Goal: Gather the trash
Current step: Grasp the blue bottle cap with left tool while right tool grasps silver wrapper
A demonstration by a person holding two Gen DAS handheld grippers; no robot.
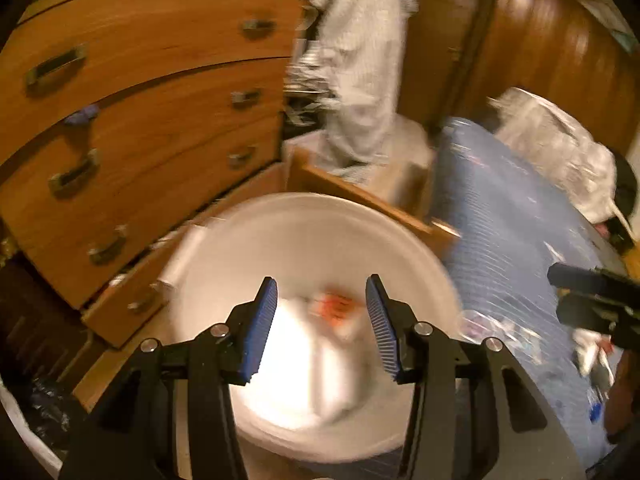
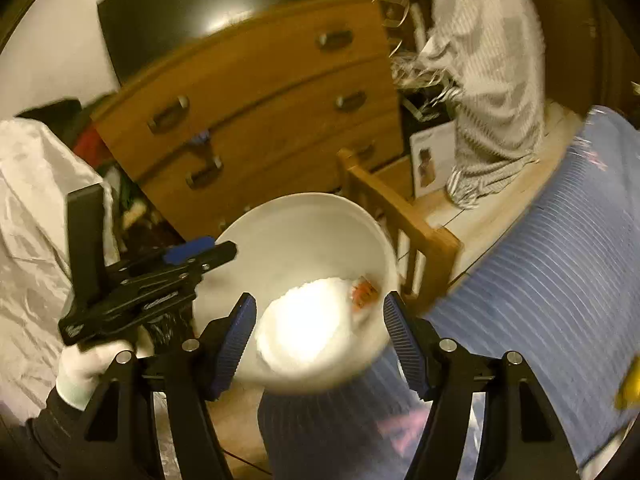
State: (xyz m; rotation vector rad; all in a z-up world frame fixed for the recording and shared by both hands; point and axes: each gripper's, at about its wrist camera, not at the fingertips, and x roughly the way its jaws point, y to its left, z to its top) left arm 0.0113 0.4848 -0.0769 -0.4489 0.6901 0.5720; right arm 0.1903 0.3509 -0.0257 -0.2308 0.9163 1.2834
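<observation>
A round white bin stands on the floor between a dresser and a blue striped cover. Inside lie crumpled white paper and an orange-printed wrapper. My left gripper hangs over the bin's mouth, open, with nothing pinched between its blue pads. My right gripper is also above the bin, open and empty. In the right wrist view the left gripper shows at the left, held by a white-gloved hand. The right gripper enters the left wrist view at the right edge.
A wooden dresser with several drawers stands behind the bin. A wooden frame runs beside the blue striped cover. Small litter lies on the cover. A striped white cloth hangs at the back. White plastic bags lie nearby.
</observation>
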